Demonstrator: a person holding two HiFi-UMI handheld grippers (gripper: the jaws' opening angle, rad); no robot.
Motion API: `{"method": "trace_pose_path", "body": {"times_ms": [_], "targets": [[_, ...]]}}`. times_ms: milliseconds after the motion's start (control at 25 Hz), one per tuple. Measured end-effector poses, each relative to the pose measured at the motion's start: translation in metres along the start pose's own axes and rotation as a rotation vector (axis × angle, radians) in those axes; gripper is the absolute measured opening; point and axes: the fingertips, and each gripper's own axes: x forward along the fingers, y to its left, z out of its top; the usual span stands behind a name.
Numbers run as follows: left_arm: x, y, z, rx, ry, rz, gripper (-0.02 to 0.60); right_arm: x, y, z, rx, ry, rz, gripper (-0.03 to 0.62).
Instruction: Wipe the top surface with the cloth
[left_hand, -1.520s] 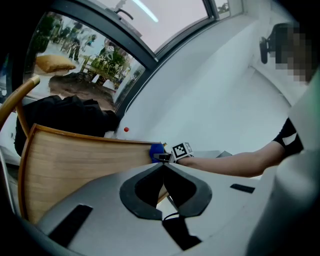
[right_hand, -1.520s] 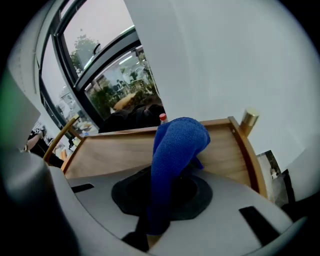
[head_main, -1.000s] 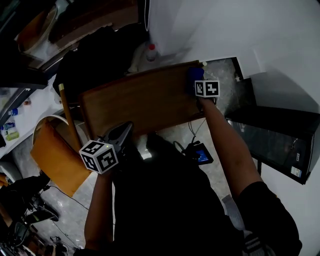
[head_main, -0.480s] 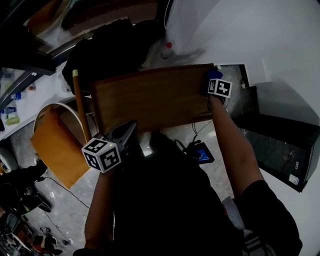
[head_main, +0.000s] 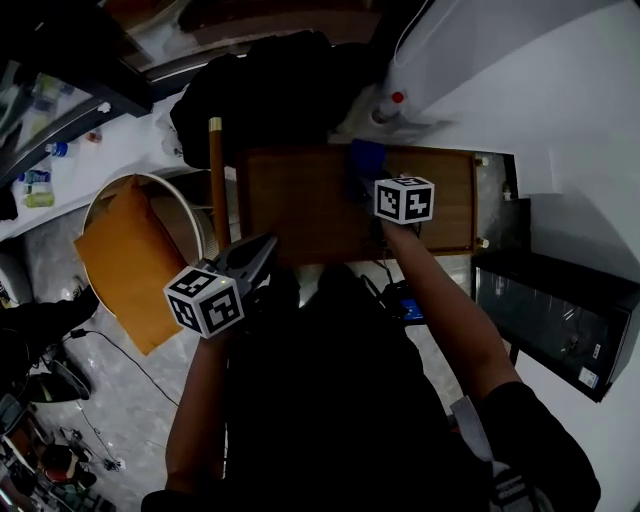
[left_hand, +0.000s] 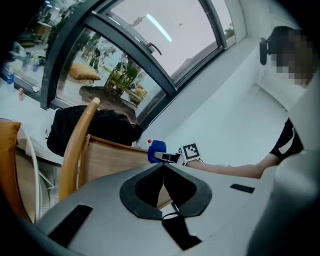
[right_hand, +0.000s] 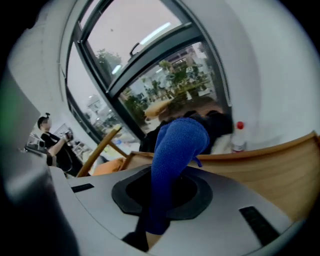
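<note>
Moved since earlier: right gripper (head_main: 373, 178) with blue cloth (head_main: 366, 158), off the far right corner of the wooden top (head_main: 300, 205) and leftward along its far edge.
Head view, cloth: on the top's far edge, near the middle, just beyond the right gripper's marker cube.
Head view, left gripper (head_main: 266, 246): held at the top's near edge, apart from the cloth.
Head view, bottle (head_main: 388, 108): upright beyond the top, red cap up.
Left gripper view, jaws: pressed together, tips touching, holding nothing.
Left gripper view, cloth (left_hand: 156, 148): ahead on the top, at the right gripper's tip.
Right gripper view, jaws: clamped on the cloth (right_hand: 177, 145), which bulges forward over the wood.
Right gripper view, bottle (right_hand: 239, 136): standing behind the top's rim.
</note>
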Motion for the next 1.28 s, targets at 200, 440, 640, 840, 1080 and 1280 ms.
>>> {"method": "trace_pose_path", "body": {"times_ms": [200,440,640,840,1080,1280], "targets": [[-0.04,0.03,-0.01,-0.003,0.006,0.043,0.011,0.071,0.131,-0.033,-0.025,0.105,0.228,0.06],[-0.075,0.059,-0.026,-0.029,0.032,0.057,0.011,0.123,0.198,-0.08,-0.058,0.231,0.268,0.06],[-0.09,0.075,-0.027,-0.041,0.033,0.051,0.011,0.144,0.205,-0.106,-0.02,0.274,0.249,0.06],[-0.097,0.08,-0.027,-0.048,0.033,0.037,0.011,0.146,0.202,-0.107,-0.075,0.269,0.266,0.06],[-0.093,0.075,-0.02,-0.041,0.017,0.013,0.011,0.145,0.194,-0.11,-0.153,0.292,0.23,0.058],[-0.079,0.061,-0.018,-0.03,0.026,-0.006,0.011,0.141,0.184,-0.11,-0.19,0.318,0.223,0.058]]}}
